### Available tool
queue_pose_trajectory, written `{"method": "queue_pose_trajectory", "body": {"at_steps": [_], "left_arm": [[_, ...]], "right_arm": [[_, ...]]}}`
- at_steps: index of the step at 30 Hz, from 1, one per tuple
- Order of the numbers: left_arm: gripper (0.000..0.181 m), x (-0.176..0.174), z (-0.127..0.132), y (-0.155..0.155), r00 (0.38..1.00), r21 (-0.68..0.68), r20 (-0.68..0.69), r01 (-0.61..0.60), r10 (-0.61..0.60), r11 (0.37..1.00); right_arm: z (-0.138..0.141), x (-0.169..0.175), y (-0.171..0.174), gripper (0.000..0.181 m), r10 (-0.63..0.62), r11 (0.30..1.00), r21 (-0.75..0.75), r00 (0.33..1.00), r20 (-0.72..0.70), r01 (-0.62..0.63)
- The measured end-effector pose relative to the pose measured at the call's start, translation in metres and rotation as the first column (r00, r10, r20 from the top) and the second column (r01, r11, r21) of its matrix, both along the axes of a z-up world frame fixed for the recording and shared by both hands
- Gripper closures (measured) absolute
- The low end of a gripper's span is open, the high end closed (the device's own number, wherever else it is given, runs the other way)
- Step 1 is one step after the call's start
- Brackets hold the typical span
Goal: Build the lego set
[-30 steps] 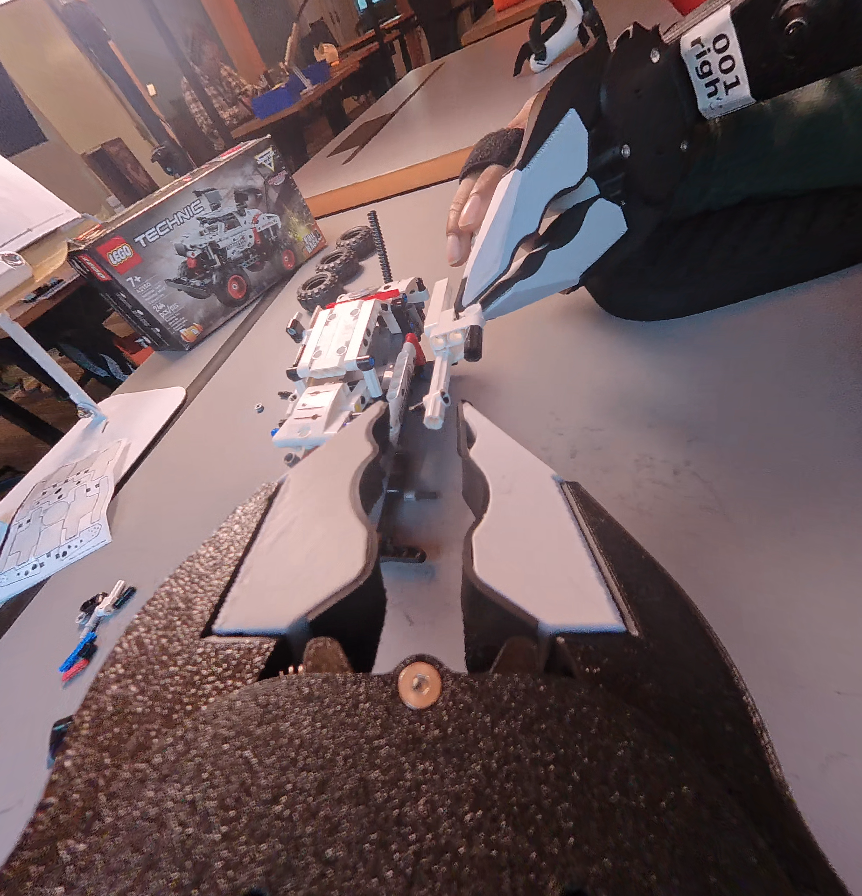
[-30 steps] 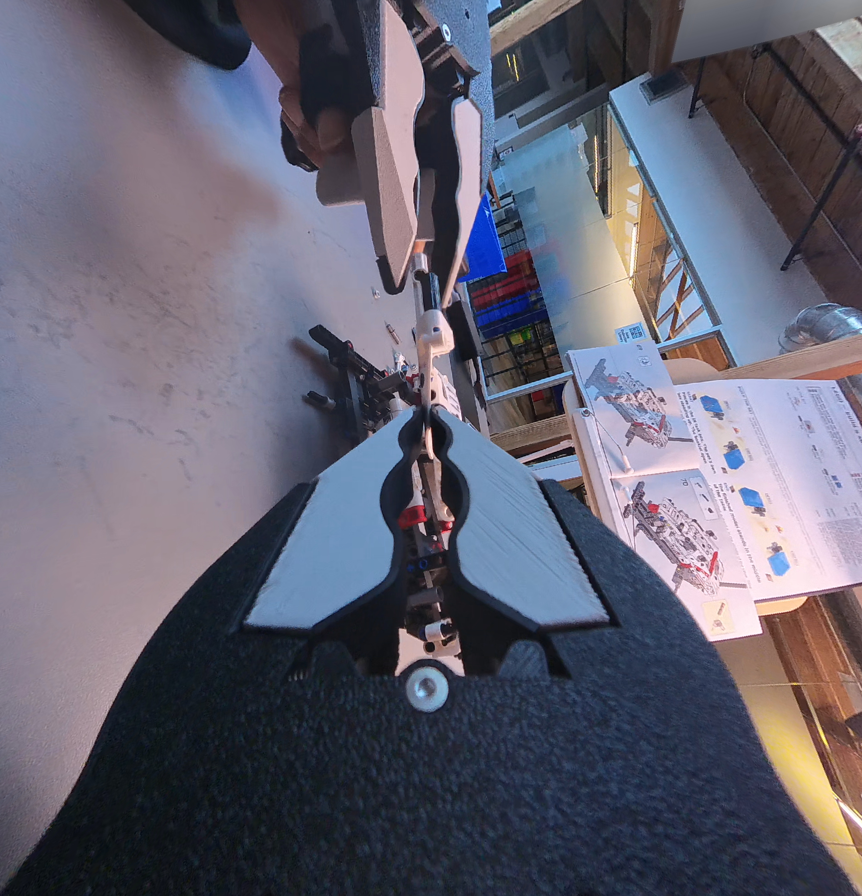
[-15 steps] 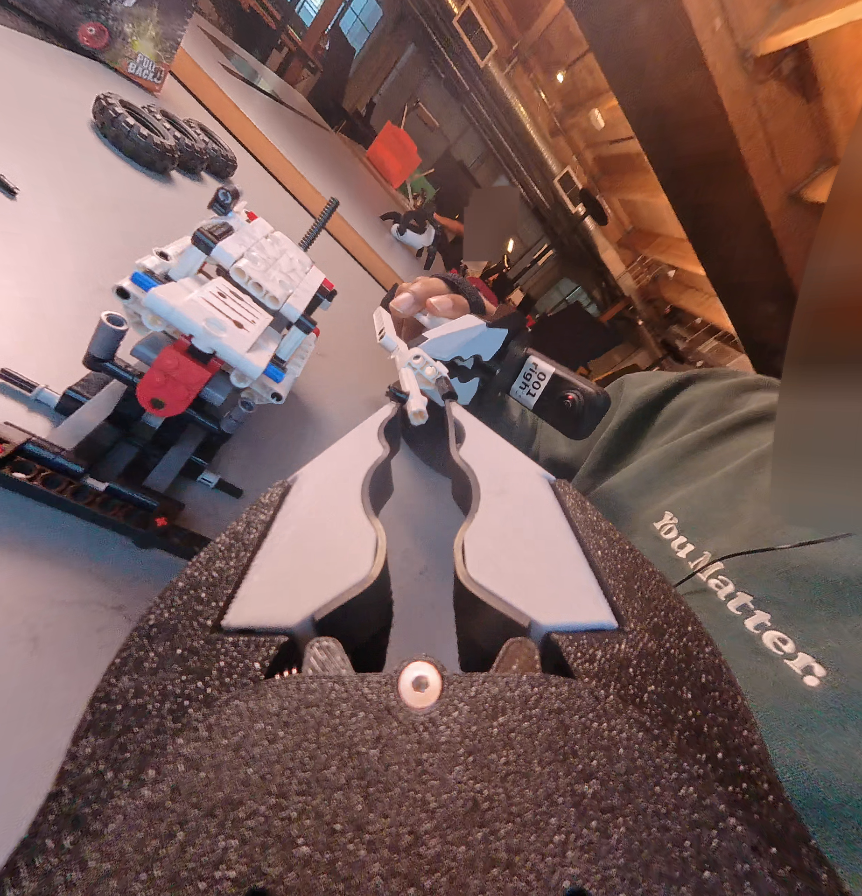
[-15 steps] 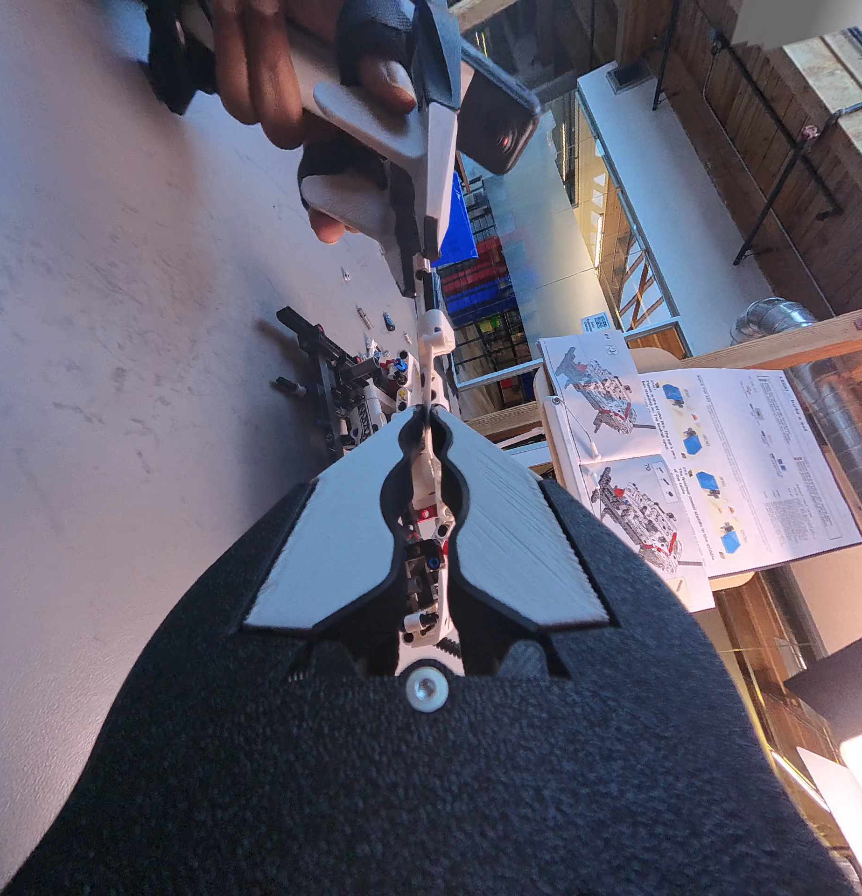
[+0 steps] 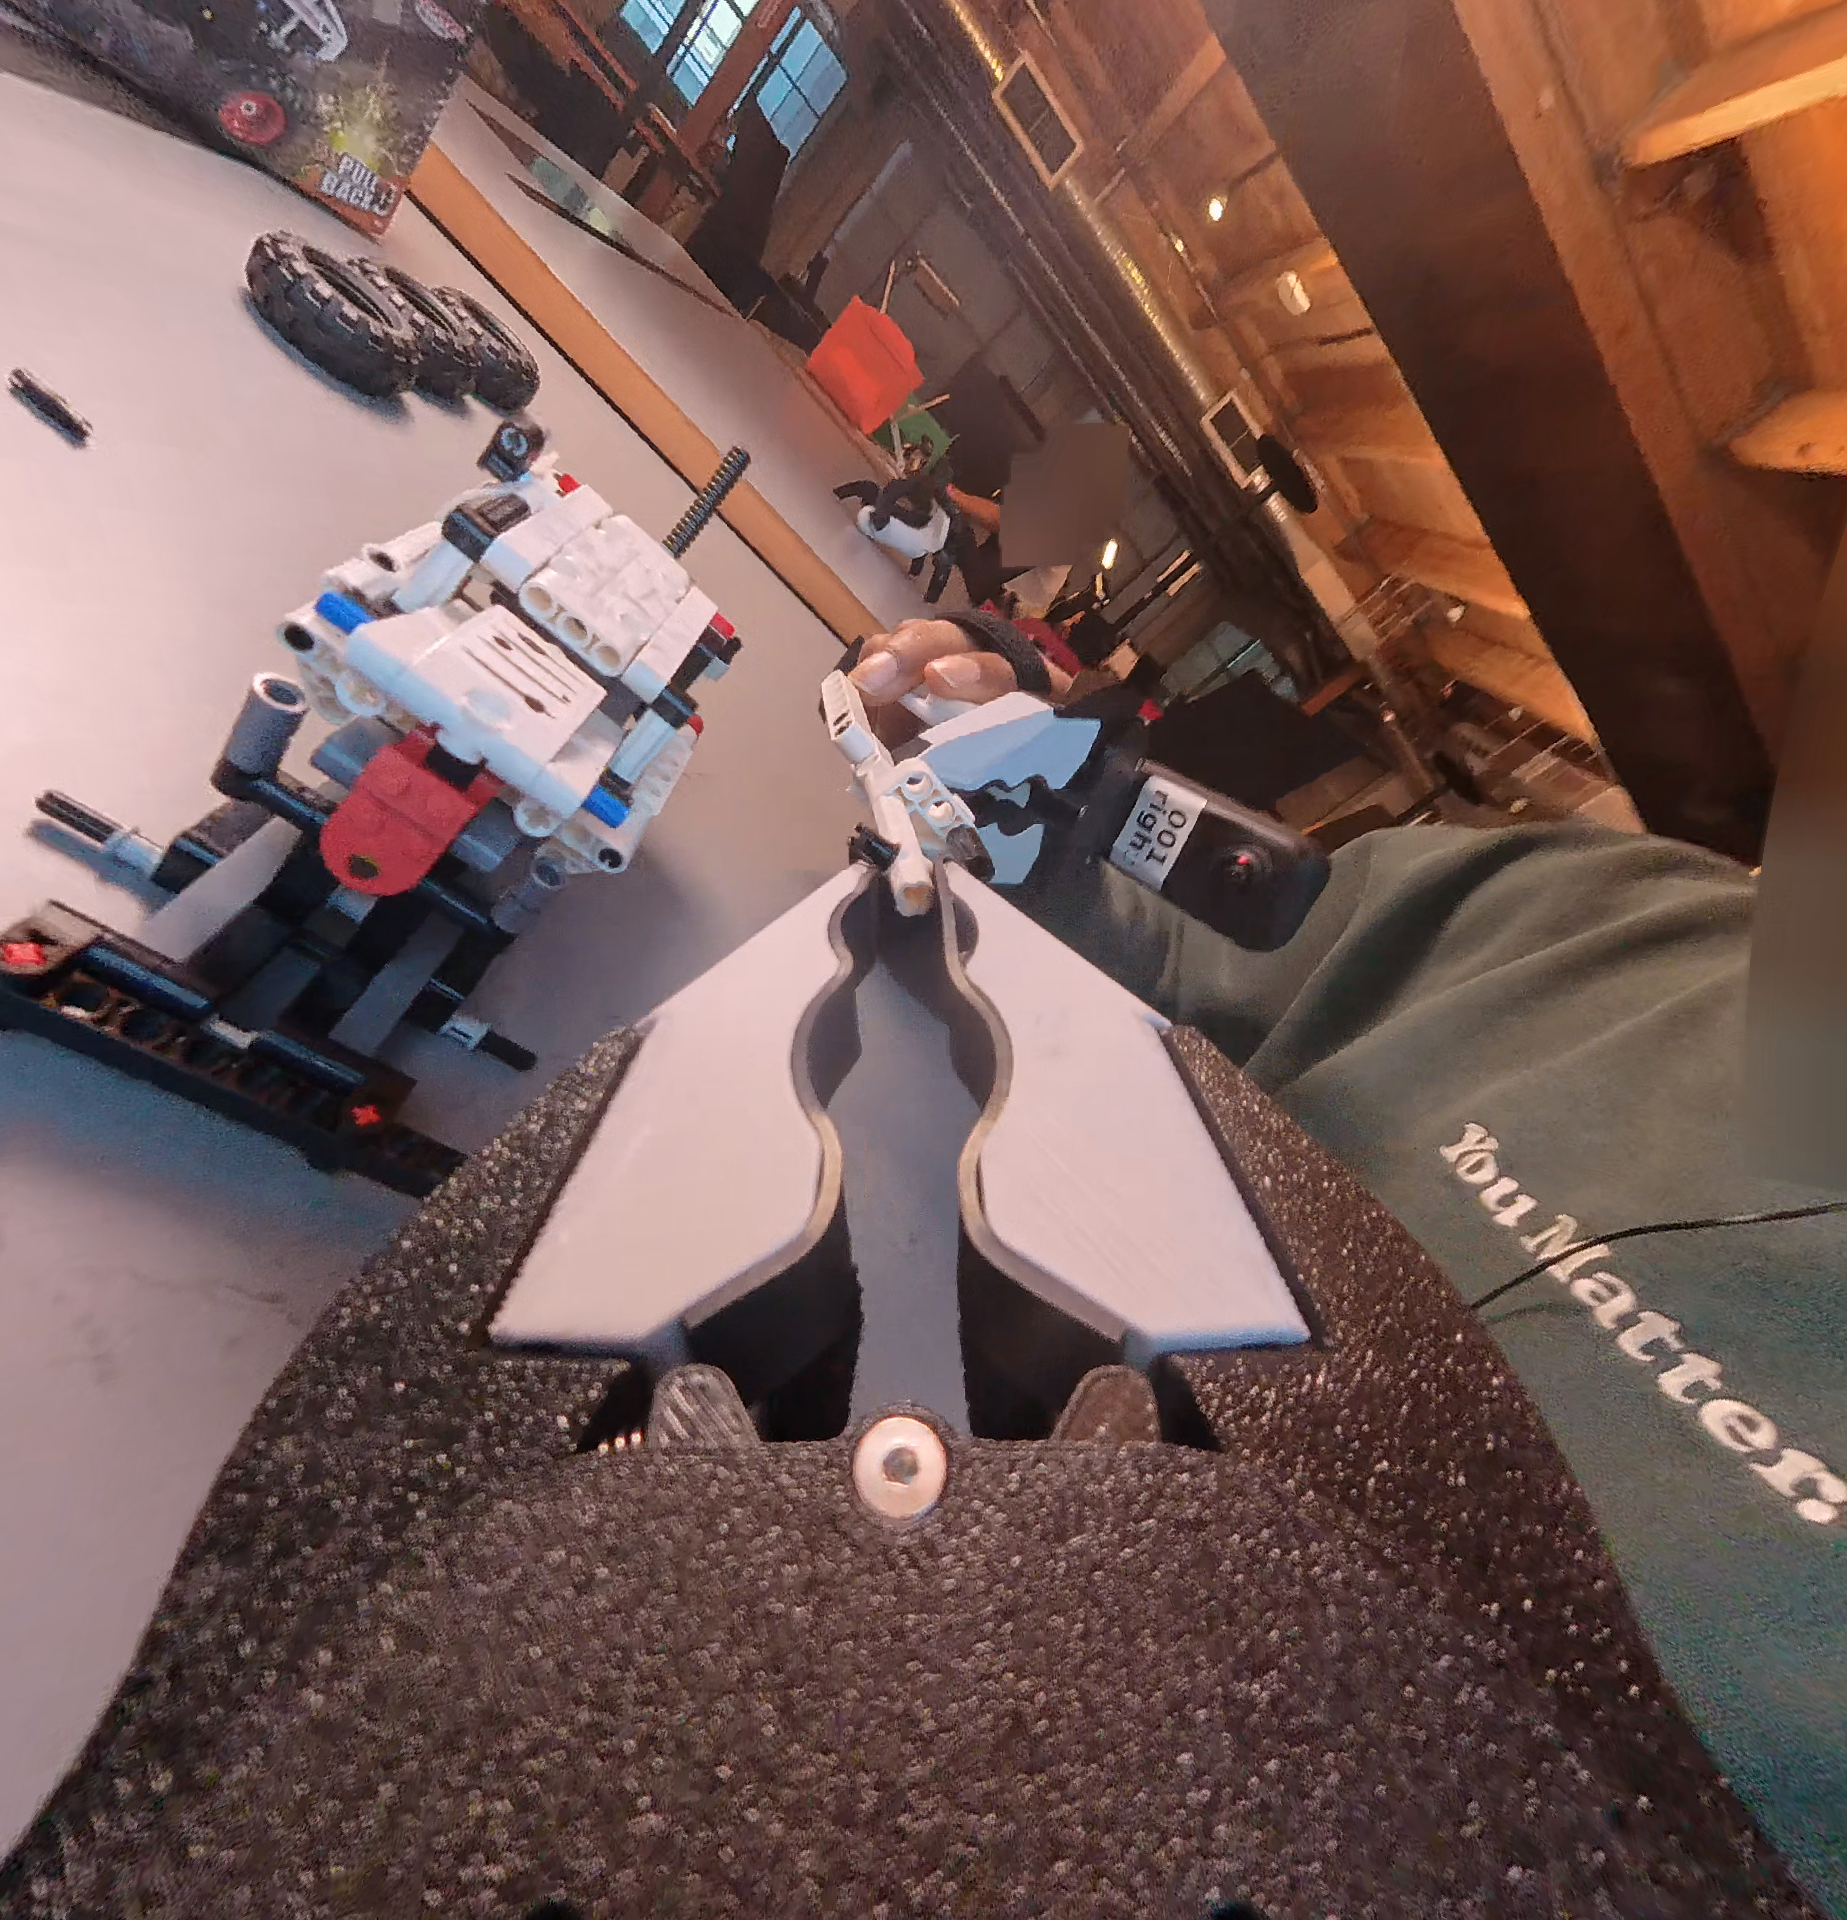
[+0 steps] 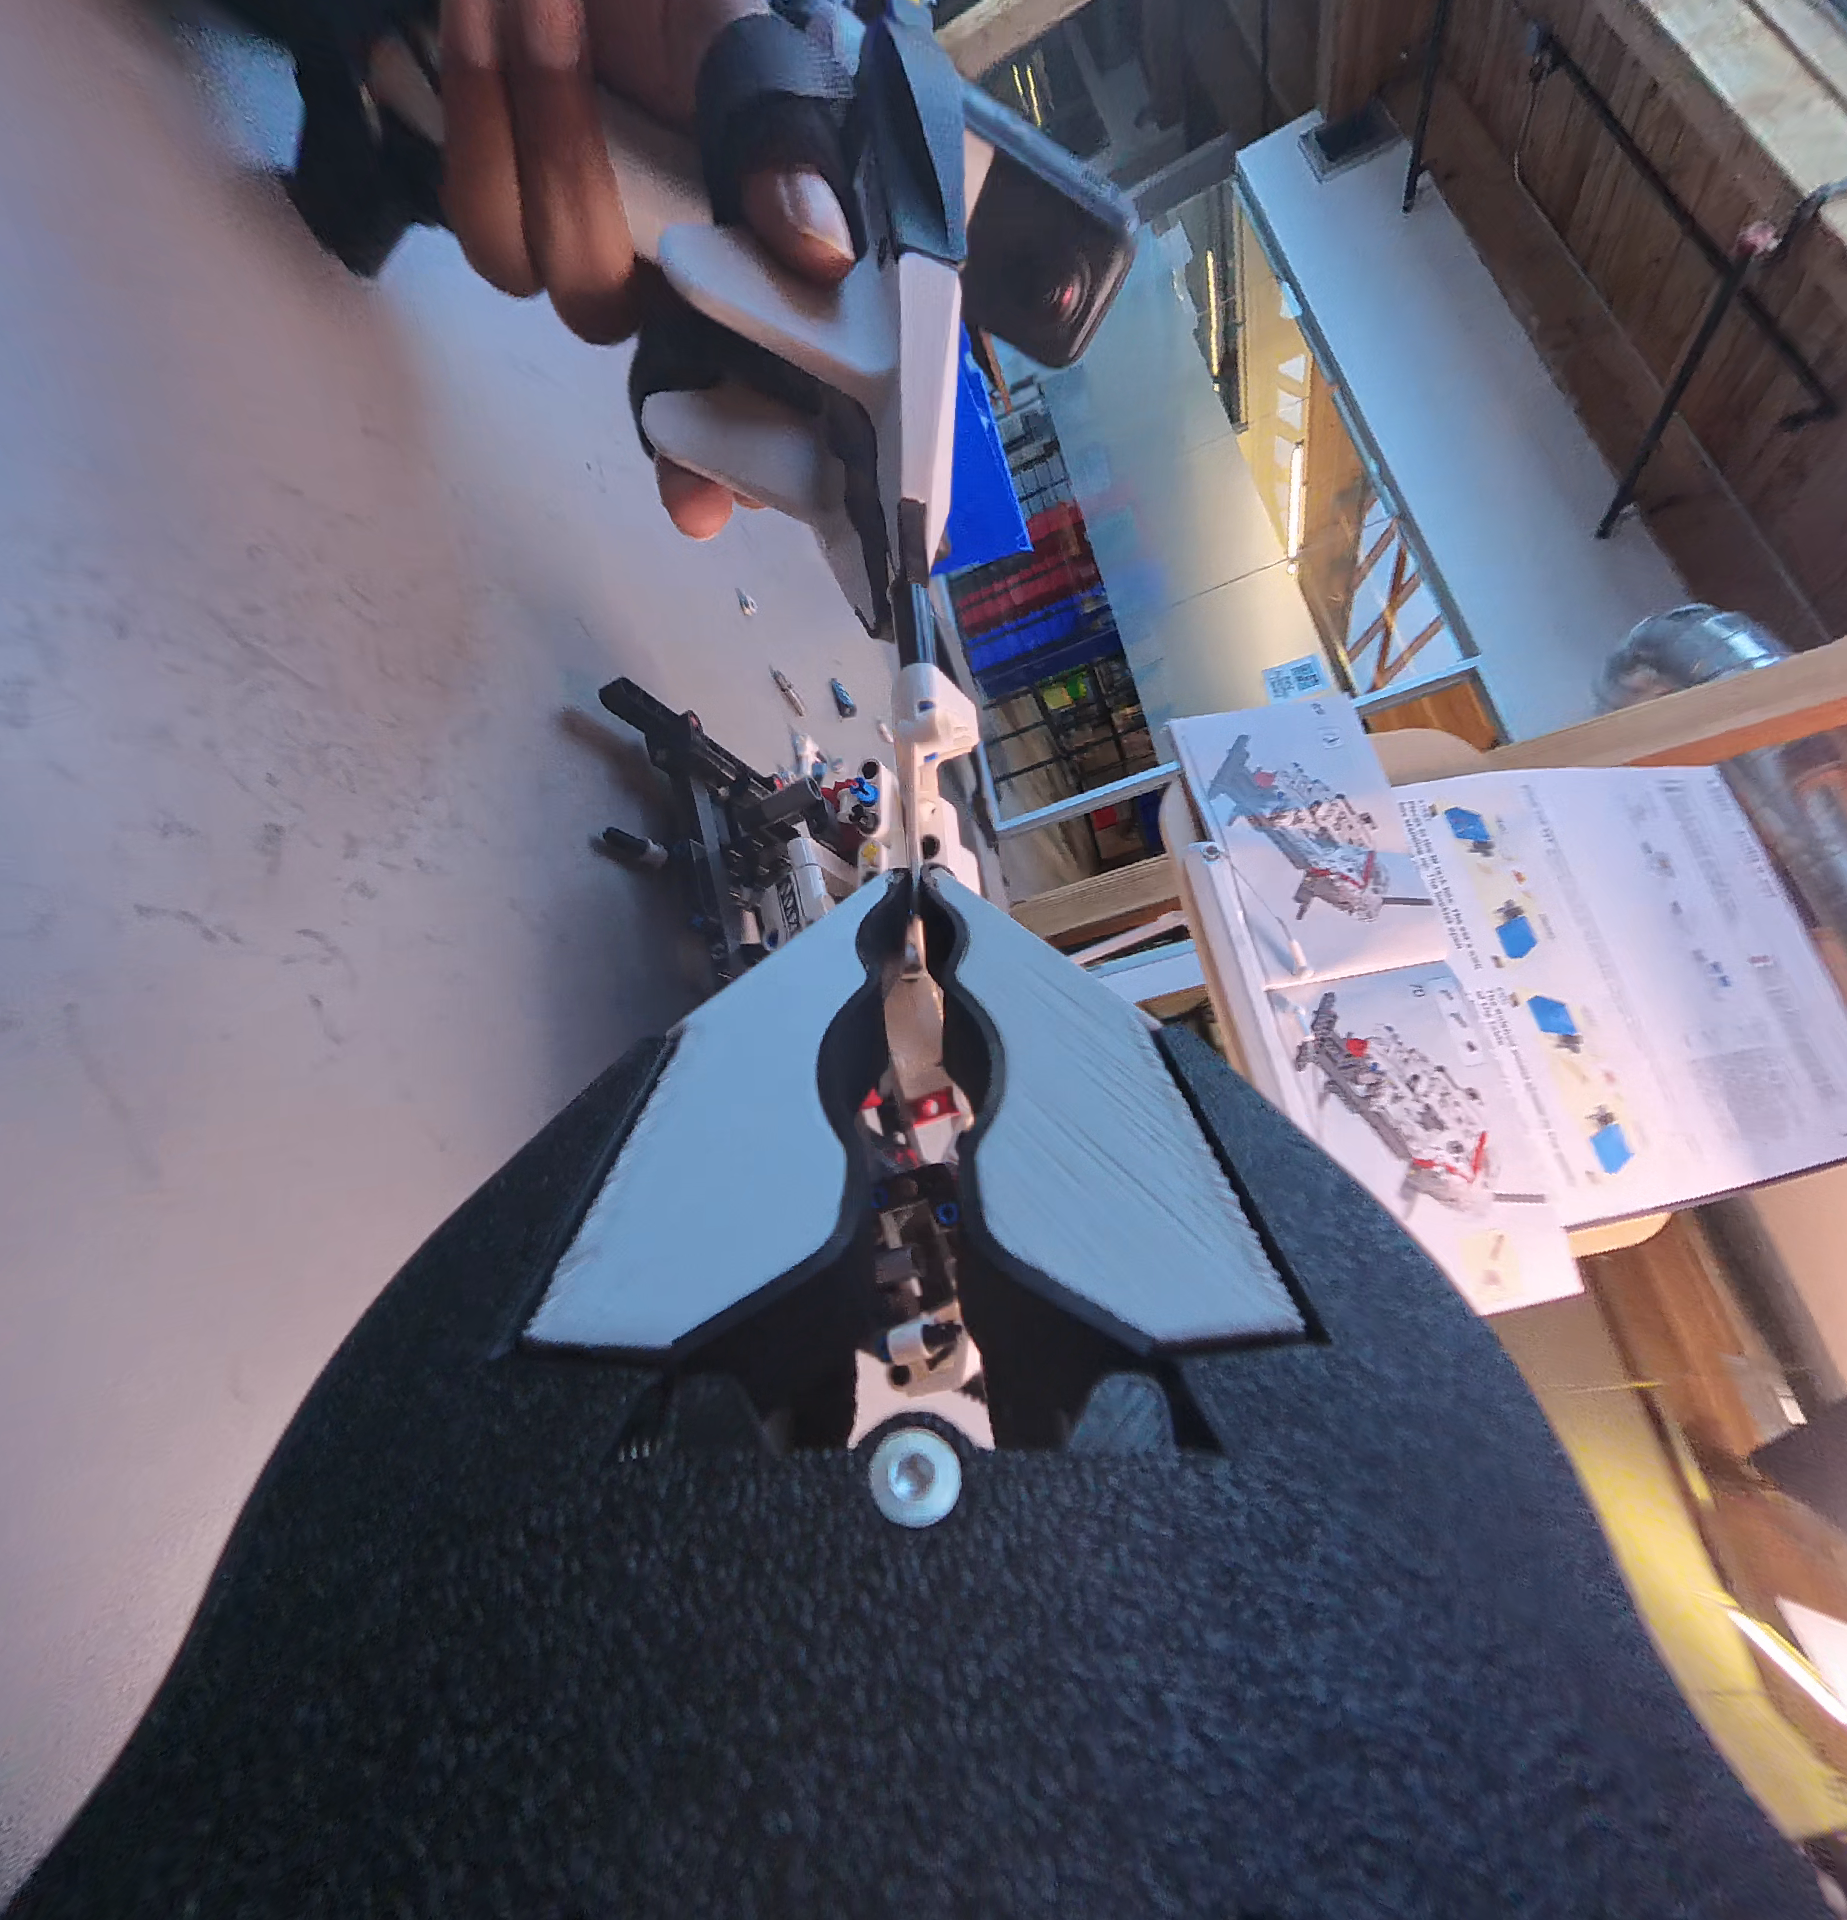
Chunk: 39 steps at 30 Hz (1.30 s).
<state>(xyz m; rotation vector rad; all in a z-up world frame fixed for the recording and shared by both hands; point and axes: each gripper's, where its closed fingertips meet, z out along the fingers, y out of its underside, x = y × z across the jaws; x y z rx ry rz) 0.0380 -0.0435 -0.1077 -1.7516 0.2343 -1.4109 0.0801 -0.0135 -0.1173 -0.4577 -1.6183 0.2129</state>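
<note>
Both claws pinch one small white lego assembly (image 5: pixel 891 784) held in the air between them. Left gripper (image 5: pixel 903 883) has its tips clenched on the lower end, where a white pin and a black peg stick out. Right gripper (image 6: pixel 914 883) is likewise clenched on the other end, its tips nearly touching around the thin white piece. The assembly is a slim white beam with pin holes and a short crosspiece, dark at one tip. Its long axis runs from one gripper's tips to the other's, so the two grippers face each other nose to nose, above the desk (image 5: pixel 119 1299) near the person's chest.

In the right wrist view, a hand (image 6: pixel 586 177) in a dark fingerless glove grips the left gripper's white handle. In the left wrist view, fingers (image 5: pixel 924 670) curl over the right gripper's handle, beside a green sleeve (image 5: pixel 1521 1039).

On the desk stands the partly built white, red and black truck body (image 5: pixel 483 717) on a black frame. Beyond it, toward the far edge, three black tyres (image 5: pixel 389 327) lie in a row, with the set's box (image 5: pixel 306 94) behind them. An open instruction booklet (image 6: pixel 1521 987) rests on a stand.
</note>
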Motion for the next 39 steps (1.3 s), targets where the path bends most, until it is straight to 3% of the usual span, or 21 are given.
{"method": "queue_pose_trajectory", "body": {"at_steps": [9,17,28,39], "left_arm": [[0.173,0.004,-0.012,-0.008,0.917,0.247,-0.396,0.055,0.049,0.967],[0.173,0.009,-0.026,-0.016,0.811,0.342,-0.582,0.180,0.058,0.922],[0.173,0.012,-0.032,-0.020,0.775,0.369,-0.630,0.234,0.056,0.899],[0.172,0.007,-0.040,-0.013,0.787,0.317,-0.613,0.176,0.060,0.932]], "right_arm": [[-0.016,0.002,-0.007,0.180,0.085,0.969,-0.240,0.991,0.105,-0.058],[-0.029,0.008,-0.016,0.180,0.169,0.897,-0.436,0.964,0.204,-0.065],[-0.036,0.011,-0.021,0.180,0.214,0.850,-0.524,0.945,0.247,-0.056],[-0.038,0.011,-0.016,0.180,0.199,0.835,-0.549,0.945,0.258,-0.025]]}}
